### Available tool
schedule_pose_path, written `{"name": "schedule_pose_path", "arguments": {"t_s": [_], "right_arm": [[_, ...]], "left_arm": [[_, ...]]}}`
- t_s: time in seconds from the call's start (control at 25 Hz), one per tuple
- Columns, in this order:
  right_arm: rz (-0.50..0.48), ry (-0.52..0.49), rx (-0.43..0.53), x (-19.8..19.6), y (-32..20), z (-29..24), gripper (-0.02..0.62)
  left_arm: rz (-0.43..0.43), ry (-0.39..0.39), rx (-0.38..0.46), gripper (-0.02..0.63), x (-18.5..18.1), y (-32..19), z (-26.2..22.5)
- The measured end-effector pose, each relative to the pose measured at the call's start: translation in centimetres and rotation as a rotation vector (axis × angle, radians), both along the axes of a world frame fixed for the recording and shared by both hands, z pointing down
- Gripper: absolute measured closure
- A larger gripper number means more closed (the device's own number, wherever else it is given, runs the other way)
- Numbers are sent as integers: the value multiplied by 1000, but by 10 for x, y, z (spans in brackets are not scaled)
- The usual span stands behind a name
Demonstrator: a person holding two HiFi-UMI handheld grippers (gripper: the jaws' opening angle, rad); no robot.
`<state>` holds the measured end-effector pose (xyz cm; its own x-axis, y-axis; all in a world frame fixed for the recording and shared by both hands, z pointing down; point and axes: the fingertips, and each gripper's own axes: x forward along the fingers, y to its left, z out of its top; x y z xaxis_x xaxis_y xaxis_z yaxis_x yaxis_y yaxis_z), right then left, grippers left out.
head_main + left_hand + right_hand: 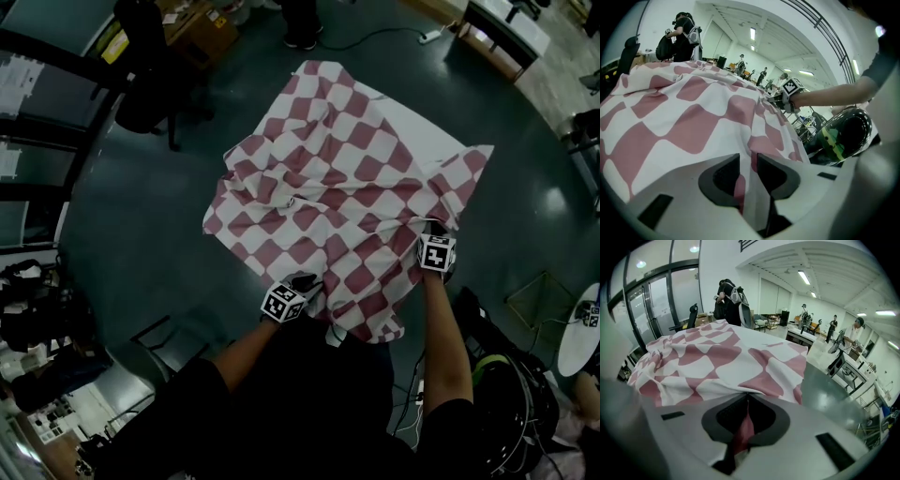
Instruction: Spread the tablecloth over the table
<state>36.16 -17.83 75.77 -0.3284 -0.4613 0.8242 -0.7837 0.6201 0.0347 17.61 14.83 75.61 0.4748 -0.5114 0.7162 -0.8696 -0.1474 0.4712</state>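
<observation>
A red-and-white checked tablecloth (328,187) lies rumpled over a table, whose bare white top (417,131) shows at the far right. My left gripper (307,283) is at the cloth's near edge and is shut on a fold of it; in the left gripper view the fold (740,140) runs down between the jaws of the left gripper (746,174). My right gripper (433,228) holds the near right edge. In the right gripper view the cloth (717,359) is pinched in the right gripper (747,420). The left gripper view also shows the right gripper (778,99).
A black office chair (150,89) stands at the far left on the dark green floor. A dark bag with green trim (511,403) and cables lie near my right side. A round white table (581,333) is at the right, a desk (506,28) beyond. A person (732,298) stands behind the table.
</observation>
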Motion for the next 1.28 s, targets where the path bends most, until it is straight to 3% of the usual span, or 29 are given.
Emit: {"name": "schedule_pose_path", "arguments": {"t_s": [0.2, 0.32, 0.52, 0.64, 0.84, 1.04, 1.28], "right_arm": [[91, -73, 9, 5, 42, -12, 566], [103, -115, 5, -18, 88, -30, 566], [61, -193, 16, -87, 170, -58, 566], [44, -188, 38, -143, 209, -67, 566], [109, -211, 36, -225, 256, -76, 566], [57, -188, 53, -296, 278, -91, 566], [73, -214, 60, -333, 272, -96, 565]], "left_arm": [[-61, 3, 57, 495, -10, -4, -14], [-69, 13, 125, 495, -32, -14, -31], [-26, 67, 225, 495, -74, -19, -44], [-21, 137, 220, 494, -116, -11, -49], [109, 162, 239, 494, -178, 12, -70], [22, 169, 279, 495, -254, 10, -89], [-2, 129, 311, 495, -308, -32, -93]]}}
